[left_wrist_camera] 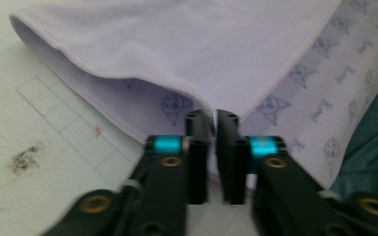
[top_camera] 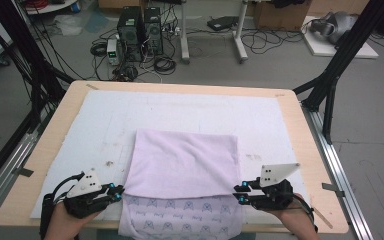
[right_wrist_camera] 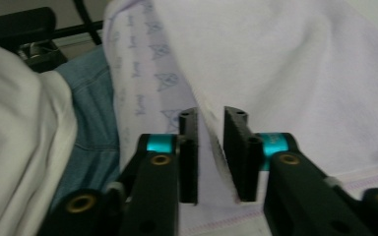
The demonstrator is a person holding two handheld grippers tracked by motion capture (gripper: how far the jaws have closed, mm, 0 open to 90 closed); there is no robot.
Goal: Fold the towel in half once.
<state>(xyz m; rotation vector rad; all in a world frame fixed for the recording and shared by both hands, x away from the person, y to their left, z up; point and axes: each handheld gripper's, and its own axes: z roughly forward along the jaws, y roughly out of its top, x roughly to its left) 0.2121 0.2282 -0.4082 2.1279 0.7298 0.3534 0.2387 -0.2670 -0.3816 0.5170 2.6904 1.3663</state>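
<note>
1. A pale lilac, soft terry towel (top_camera: pixel 182 165) lies on the white felt mat (top_camera: pixel 105 125) that covers the light wooden table (top_camera: pixel 55 130); it is folded over itself, with the plain side on top and a strip printed with small cartoon figures showing at the near edge, which hangs over the table's front
2. The left tool (top_camera: pixel 118 189) sits at the near left corner of the folded layer; in the left gripper view its jaws stand slightly apart, with the hemmed edge of the towel (left_wrist_camera: pixel 177 54) just ahead of their tips and no pinch on it
3. The right tool (top_camera: pixel 239 194) sits at the near right corner; in the right gripper view its jaws are also a little spread, the towel's edge (right_wrist_camera: pixel 285 83) runs between them, and the pads do not seem to press on it
4. My reading is that the cloth is light, limp and a bit grippy, so it will sag and crease wherever it is not held
5. The stitched hem at the two corners looks like the firmest hold; taking both layers together would likely keep the fold from slipping open
</note>
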